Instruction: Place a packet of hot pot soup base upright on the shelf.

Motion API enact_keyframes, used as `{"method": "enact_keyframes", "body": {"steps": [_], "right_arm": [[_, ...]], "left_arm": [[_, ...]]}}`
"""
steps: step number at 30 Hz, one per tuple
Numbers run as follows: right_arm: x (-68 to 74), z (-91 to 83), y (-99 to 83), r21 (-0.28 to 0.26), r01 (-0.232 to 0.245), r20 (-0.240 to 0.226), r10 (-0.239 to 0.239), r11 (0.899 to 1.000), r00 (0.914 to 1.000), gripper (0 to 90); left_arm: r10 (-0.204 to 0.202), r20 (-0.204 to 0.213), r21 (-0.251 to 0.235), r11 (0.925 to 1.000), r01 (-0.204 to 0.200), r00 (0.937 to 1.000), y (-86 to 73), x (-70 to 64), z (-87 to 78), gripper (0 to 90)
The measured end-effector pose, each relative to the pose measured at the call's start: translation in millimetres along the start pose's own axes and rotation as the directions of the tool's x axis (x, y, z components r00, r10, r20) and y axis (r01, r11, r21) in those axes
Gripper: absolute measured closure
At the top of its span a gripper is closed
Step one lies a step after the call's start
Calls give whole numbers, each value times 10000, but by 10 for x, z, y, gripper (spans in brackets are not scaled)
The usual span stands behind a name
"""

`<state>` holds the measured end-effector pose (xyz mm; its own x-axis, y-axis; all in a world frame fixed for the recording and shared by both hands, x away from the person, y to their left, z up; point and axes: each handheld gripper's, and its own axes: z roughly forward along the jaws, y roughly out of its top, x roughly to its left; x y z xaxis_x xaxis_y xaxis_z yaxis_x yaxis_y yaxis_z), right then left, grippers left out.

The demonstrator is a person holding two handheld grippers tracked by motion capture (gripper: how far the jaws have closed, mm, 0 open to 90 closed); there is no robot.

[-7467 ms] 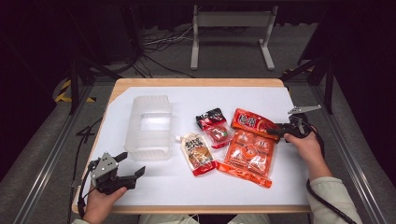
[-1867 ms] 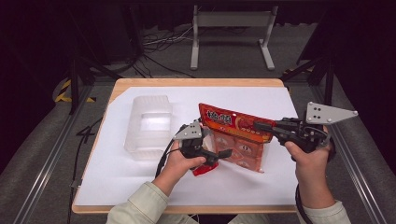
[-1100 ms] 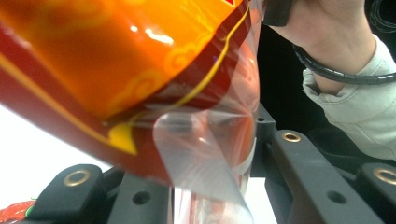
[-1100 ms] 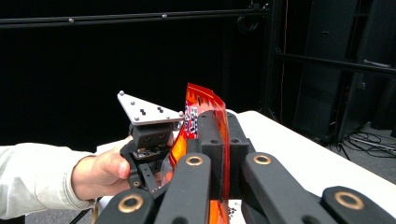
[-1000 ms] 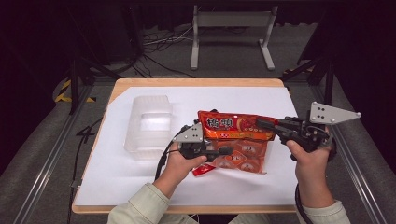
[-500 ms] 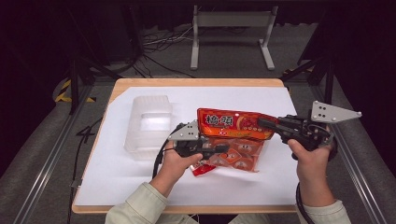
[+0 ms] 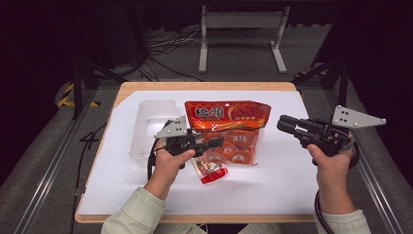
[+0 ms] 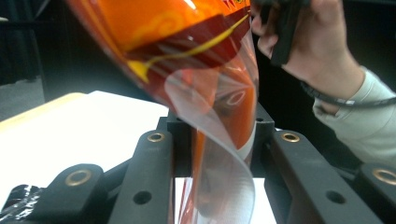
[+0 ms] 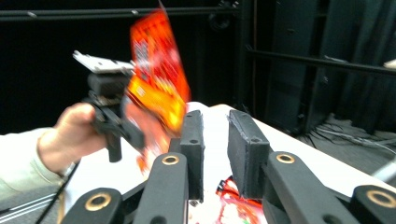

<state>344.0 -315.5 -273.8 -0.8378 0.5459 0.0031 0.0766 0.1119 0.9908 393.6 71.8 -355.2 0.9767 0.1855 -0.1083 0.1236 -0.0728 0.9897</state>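
Note:
A large orange snack bag (image 7: 226,114) stands upright above the middle of the white table sheet (image 7: 292,185). My left gripper (image 7: 216,142) is shut on the bag's lower left part. In the left gripper view the bag (image 8: 187,42) and its clear edge pass between the jaws of the left gripper (image 8: 217,154). My right gripper (image 7: 281,124) hovers just right of the bag, open and holding nothing. The right gripper view has its jaws (image 9: 215,135) apart, with the bag (image 9: 156,60) farther off in the other gripper.
A small red packet (image 7: 210,171) lies on the sheet under the left hand. A clear plastic container (image 7: 146,122) sits at the left back. Another red packet (image 9: 233,200) lies below the right jaws. Free sheet spreads at the front and right.
The right gripper has let go of the bag's right edge and drawn slightly away. The bag has shifted left and stands more upright in the left gripper.

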Motion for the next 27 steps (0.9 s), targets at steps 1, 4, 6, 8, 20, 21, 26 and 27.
{"method": "enact_keyframes", "body": {"steps": [1,4,6,8,20,21,26,27], "right_arm": [[-25,1,-24,66,-64,87,64,10000,9999,753],[-109,7,-96,140,-368,121,367,9992,9993,729],[-168,4,-147,167,-527,303,522,9985,9982,718],[-212,-2,-183,161,-598,393,591,9981,9975,707],[-473,27,-480,542,-795,1305,719,9954,9888,644],[-489,27,-499,579,-839,1368,753,9948,9877,643],[-546,33,-573,769,-924,1653,787,9927,9831,637],[-556,37,-585,793,-911,1688,766,9927,9827,634]], "left_arm": [[24,-5,-16,10000,-24,10000,18,-5,-22,706],[125,-61,-146,9998,-126,9999,69,-22,-79,706],[139,-117,-240,9996,-142,9998,117,-36,-131,706],[102,-217,-243,9996,-107,9997,164,-56,-180,706],[451,-534,-224,9987,-463,9976,353,-82,-288,707],[432,-501,-228,9988,-444,9978,363,-72,-296,706],[381,-634,-355,9986,-404,9973,412,-25,-333,706],[387,-673,-372,9985,-412,9970,422,-14,-340,706]]}}
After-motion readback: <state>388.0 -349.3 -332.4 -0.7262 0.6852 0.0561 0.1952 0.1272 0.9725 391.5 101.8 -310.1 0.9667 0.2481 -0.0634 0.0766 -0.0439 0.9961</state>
